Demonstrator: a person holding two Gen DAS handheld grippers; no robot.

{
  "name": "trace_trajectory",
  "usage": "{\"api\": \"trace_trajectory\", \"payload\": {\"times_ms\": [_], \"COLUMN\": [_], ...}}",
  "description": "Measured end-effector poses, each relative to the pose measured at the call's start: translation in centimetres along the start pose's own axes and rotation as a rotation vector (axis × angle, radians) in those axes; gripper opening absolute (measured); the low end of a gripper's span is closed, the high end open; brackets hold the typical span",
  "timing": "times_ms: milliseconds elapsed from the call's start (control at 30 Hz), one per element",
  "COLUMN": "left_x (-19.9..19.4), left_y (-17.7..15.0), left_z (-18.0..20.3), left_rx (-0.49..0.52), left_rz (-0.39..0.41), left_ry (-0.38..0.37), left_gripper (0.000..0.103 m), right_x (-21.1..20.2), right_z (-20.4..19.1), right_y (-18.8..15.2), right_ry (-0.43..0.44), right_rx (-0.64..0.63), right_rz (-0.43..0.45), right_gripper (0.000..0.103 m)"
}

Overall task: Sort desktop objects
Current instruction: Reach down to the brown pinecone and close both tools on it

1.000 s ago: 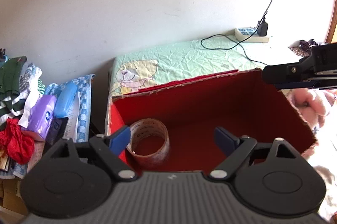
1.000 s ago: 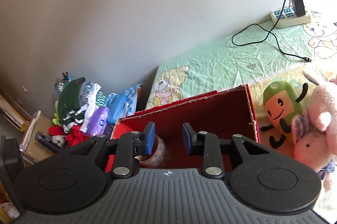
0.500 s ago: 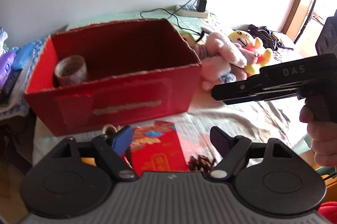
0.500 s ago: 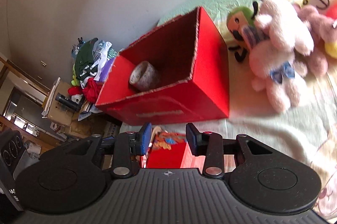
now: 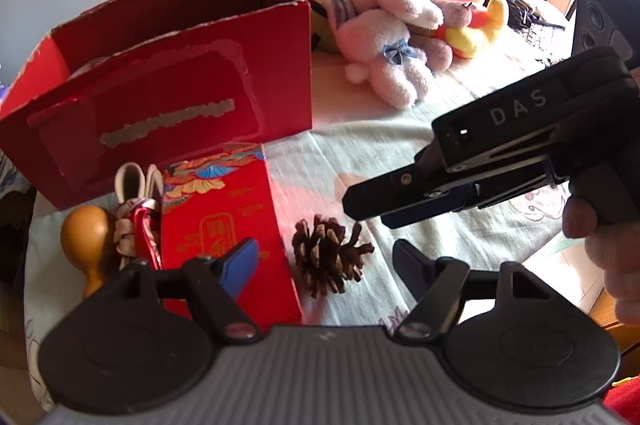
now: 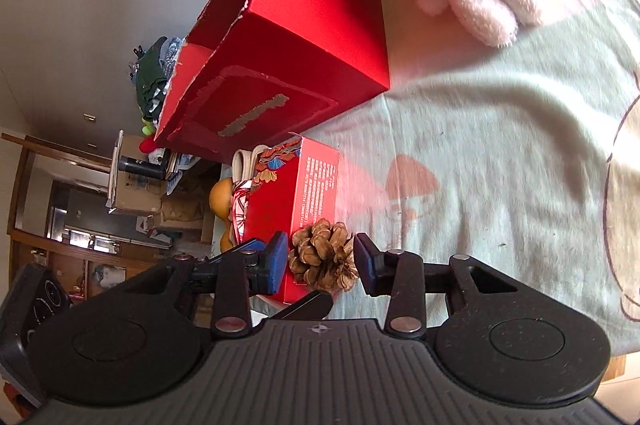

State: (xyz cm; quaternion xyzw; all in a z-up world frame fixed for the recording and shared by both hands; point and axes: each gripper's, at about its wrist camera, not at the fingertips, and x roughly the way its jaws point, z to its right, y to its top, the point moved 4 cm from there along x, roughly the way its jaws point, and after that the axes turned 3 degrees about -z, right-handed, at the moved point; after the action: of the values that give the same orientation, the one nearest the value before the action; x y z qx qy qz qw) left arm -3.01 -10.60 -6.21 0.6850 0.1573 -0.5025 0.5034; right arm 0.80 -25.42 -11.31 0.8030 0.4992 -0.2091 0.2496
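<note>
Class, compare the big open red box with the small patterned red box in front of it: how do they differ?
The big red box is open-topped with torn edges; the small red box is closed. The big one's front is plain with a scraped strip; the small one carries colourful printed patterns and gold text. The big one is far larger. Both are red and rest on the bedsheet.

Bare bedsheet (image 6: 500, 153) lay open right of the pine cone (image 6: 322, 257); a small red box (image 6: 308, 201) crowded its left, with the big red box (image 6: 304, 37) behind.

Large red cardboard box (image 5: 168, 85) showing matt torn paper edges, brown woody pine cone (image 5: 330, 257) looking rough and scaly, pink plush rabbit (image 5: 384, 61) looking fuzzy, pale cloth sheet (image 6: 500, 145) lying wrinkled
</note>
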Motion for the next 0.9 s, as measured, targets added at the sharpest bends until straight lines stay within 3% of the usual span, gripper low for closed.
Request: {"api": "trace_trajectory", "payload": {"times_ms": [267,433,667,800,900], "left_x": [1.1,1.5,1.9,2.7,3.3], "left_y": [0.4,0.3,0.9,0.7,0.1], "left_z": [1.9,3.1,4.0,4.2,3.5], "left_rx": [0.086,0.103,0.046,0.047,-0.010], "left_rz": [0.009,0.003,0.041,0.046,0.007], "left_ry": [0.061,0.044,-0.021,0.037,0.034], "left_gripper": [0.068,0.051,0.051,0.059,0.059], "right_x": [0.6,0.0,-1.5,-2.4,-2.2], "right_z": [1.4,2.5,4.0,4.9,4.9], "right_y": [-0.3,-0.5,-0.3,0.2,0.2], "right_ry": [0.057,0.060,0.035,0.023,0.042], "right_rx": [0.053,0.081,0.093,0.114,0.129], "right_rz": [-0.038,-0.041,-0.030,-0.012,-0.013], "right_gripper": [0.044,0.043,0.043,0.043,0.043]}}
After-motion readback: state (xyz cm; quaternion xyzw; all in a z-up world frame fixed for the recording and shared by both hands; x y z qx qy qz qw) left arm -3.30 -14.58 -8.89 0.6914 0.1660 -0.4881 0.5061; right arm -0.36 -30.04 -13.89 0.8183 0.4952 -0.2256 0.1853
